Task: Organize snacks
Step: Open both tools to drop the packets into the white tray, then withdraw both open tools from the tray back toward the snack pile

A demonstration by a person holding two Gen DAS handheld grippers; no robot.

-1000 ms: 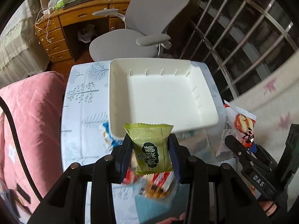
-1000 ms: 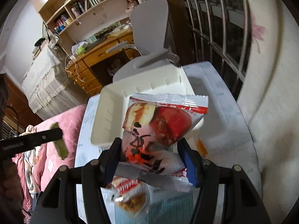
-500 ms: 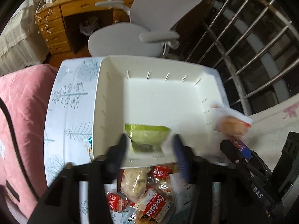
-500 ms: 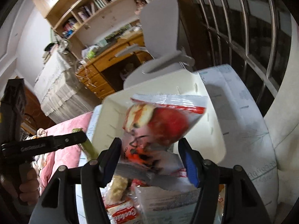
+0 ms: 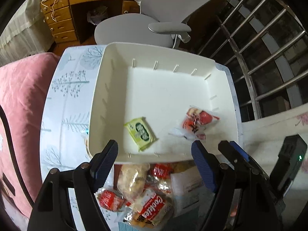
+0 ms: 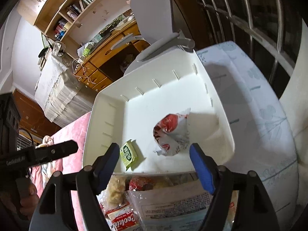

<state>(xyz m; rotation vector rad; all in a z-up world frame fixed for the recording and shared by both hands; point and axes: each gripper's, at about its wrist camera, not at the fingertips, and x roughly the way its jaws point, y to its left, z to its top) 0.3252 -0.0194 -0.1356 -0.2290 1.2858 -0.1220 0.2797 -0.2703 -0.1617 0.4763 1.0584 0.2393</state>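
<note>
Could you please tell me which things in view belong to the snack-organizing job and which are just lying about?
Part of the job:
- white bin
- green packet in it
- red-and-white packet in it
- snack pile in front of the bin
- left tongs, right tongs, both opening, nothing between them

Just lying about:
- grey chair
- wooden desk
- pink quilt

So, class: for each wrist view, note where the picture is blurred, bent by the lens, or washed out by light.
Left wrist view: the window bars curve with the fisheye; the red snack packet in the white tray is smeared; corners go black. Right wrist view: the tray floor glares white, the packet casts a soft shadow, and the bookshelf bows.
</note>
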